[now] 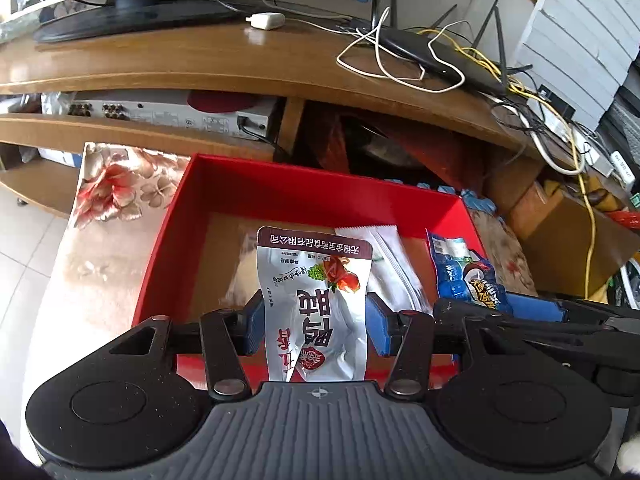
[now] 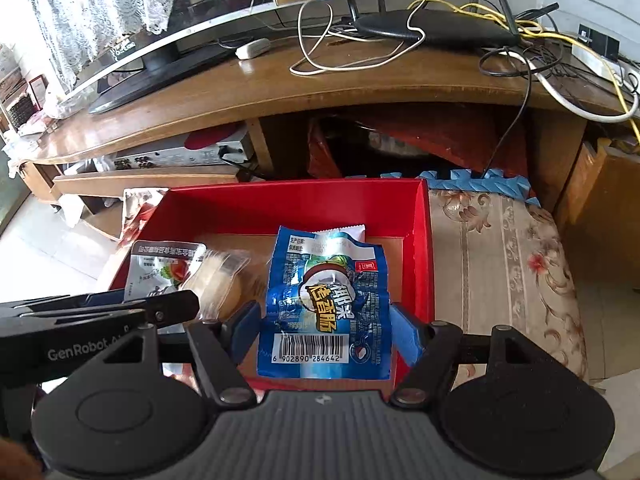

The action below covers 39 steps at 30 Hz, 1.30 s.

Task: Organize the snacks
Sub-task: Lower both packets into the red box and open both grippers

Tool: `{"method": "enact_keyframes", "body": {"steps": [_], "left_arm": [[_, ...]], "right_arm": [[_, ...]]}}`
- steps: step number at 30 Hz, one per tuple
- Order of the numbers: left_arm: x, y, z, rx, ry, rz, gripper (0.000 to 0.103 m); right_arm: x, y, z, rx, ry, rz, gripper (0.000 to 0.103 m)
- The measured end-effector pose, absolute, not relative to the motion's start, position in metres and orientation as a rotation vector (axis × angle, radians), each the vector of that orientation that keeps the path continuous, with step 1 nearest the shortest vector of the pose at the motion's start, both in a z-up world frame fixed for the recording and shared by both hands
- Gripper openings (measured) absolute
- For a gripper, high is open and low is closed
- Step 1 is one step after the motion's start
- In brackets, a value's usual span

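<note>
A red box point(image 1: 224, 196) with a cardboard floor sits on a floral cushion, also in the right wrist view point(image 2: 280, 204). My left gripper point(image 1: 315, 322) is shut on a silver snack pouch point(image 1: 316, 300) held over the box. My right gripper point(image 2: 325, 324) is shut on a blue sausage packet point(image 2: 326, 304), also over the box, to the right of the left gripper. The blue packet shows in the left wrist view point(image 1: 466, 272) and the silver pouch in the right wrist view point(image 2: 164, 270). A clear-wrapped pastry point(image 2: 218, 280) and a white packet point(image 1: 394, 264) lie inside the box.
A wooden TV stand point(image 1: 240, 60) stands behind the box with a monitor point(image 1: 120, 12), a black router point(image 2: 432, 28) and tangled cables on top. A silver player point(image 1: 172, 114) sits on its shelf. A floral cushion point(image 2: 500, 264) extends right of the box; tiled floor is at left.
</note>
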State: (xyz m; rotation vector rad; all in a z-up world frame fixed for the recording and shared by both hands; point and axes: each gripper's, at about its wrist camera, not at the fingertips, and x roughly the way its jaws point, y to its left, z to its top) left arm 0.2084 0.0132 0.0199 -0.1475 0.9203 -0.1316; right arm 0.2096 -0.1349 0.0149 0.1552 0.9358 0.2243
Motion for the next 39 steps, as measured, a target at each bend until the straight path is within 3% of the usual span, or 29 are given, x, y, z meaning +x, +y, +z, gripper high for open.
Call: {"method": "enact_keyframes", "body": {"steps": [30, 39], "left_arm": [[0.233, 0.014, -0.012, -0.076, 0.972, -0.059, 0.06], [0.23, 0.015, -0.003, -0.058, 0.94, -0.043, 0.072]], "right_arm": [[0.236, -0.12, -0.014, 0.066, 0.971, 0.202, 0.067], [0.232, -0.125, -0.003, 0.072, 0.939, 0.189, 0.068]]}}
